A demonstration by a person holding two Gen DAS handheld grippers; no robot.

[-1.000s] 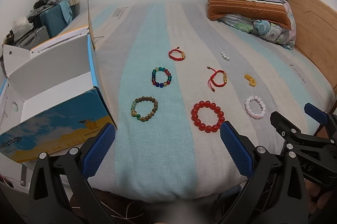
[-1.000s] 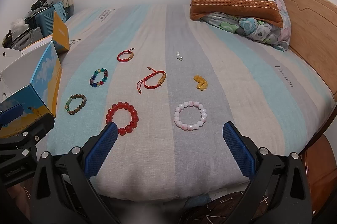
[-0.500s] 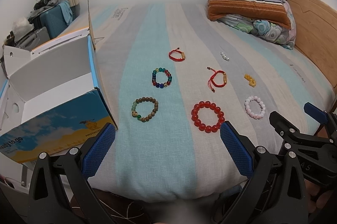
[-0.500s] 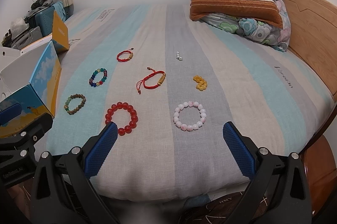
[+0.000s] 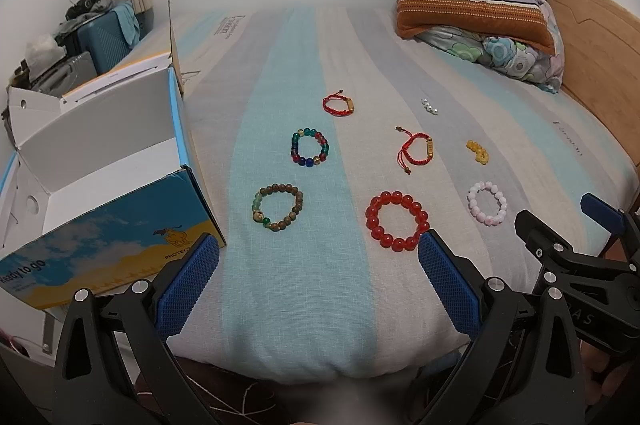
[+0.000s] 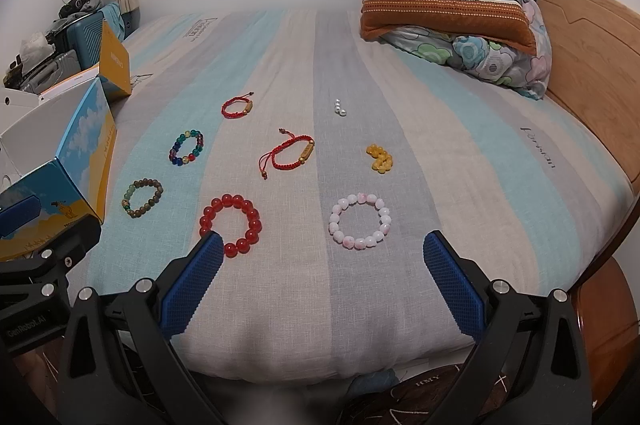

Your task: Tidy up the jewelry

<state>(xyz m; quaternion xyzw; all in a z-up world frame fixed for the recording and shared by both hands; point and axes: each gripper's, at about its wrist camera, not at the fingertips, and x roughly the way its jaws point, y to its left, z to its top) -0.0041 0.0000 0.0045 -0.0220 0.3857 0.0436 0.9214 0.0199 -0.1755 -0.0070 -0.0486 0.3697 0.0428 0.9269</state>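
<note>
Eight pieces of jewelry are lying untouched on the striped bedsheet [image 5: 280,285] while we are holding both claws spread and empty at the bed's near edge.

We are judging the red glossy bead bracelet [image 5: 397,220] the nearest pick: it is lying flat just ahead of our left gripper [image 5: 318,281], toward its right finger, and just ahead of our right gripper's [image 6: 322,279] left finger. The pink-and-white bead bracelet [image 6: 359,221] is sitting squarely ahead between the right jaws. The open blue-and-yellow cardboard box [image 5: 100,161], likely the destination, is standing at our far left beside the brown-and-green bead bracelet [image 5: 277,206]. Nothing is blocking either reach.
</note>
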